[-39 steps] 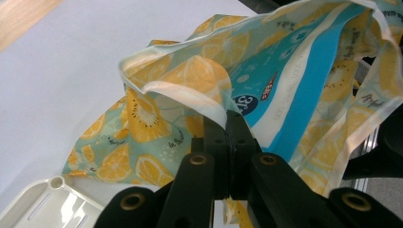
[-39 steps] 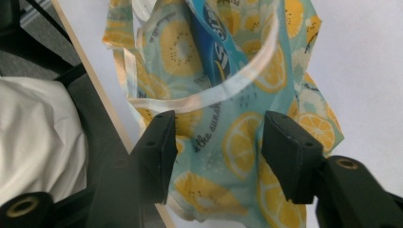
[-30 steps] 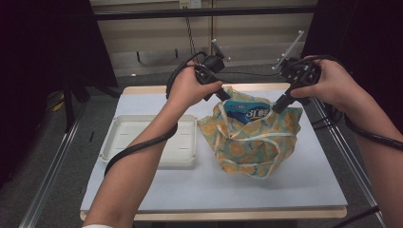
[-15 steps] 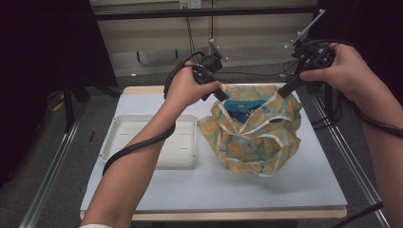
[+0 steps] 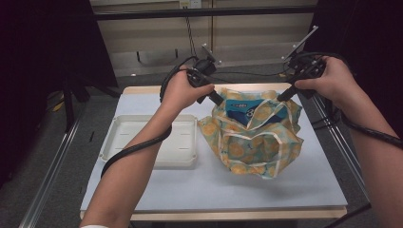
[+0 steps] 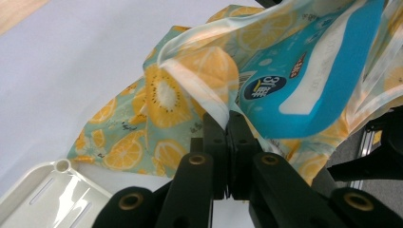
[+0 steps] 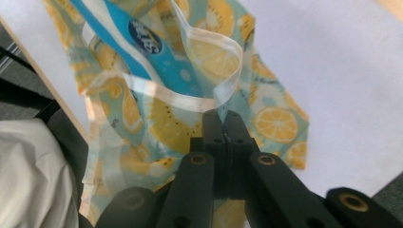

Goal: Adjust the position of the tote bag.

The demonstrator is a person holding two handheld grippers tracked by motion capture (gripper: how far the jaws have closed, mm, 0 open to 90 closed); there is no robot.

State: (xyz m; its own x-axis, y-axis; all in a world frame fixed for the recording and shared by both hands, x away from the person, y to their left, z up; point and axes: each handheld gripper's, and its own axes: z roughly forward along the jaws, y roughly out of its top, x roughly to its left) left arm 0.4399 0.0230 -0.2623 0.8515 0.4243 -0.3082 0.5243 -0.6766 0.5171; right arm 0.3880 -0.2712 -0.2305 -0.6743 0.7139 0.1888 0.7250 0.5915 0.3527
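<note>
1. At the left of the high view we see a shallow, empty white plastic tray (image 5: 151, 141) lying flat on the pale table top (image 5: 214, 190), near the table's left edge; bare table runs along the whole near side.
2. Our left gripper (image 5: 217, 99) reaches in at a slant from the left, knuckles up, its jaws clamped together on the left rim of the lemon-print fabric tote bag (image 5: 256, 142).
3. The bag sits right of the tray, its mouth pulled open, with free table to its right.
4. Inside lies a blue plastic packet (image 6: 304, 80); a dark round label reads "31", the rest too small to read.
5. Our right gripper (image 5: 284, 96) slants in from the right, jaws pinched shut on the bag's white-trimmed right rim.
</note>
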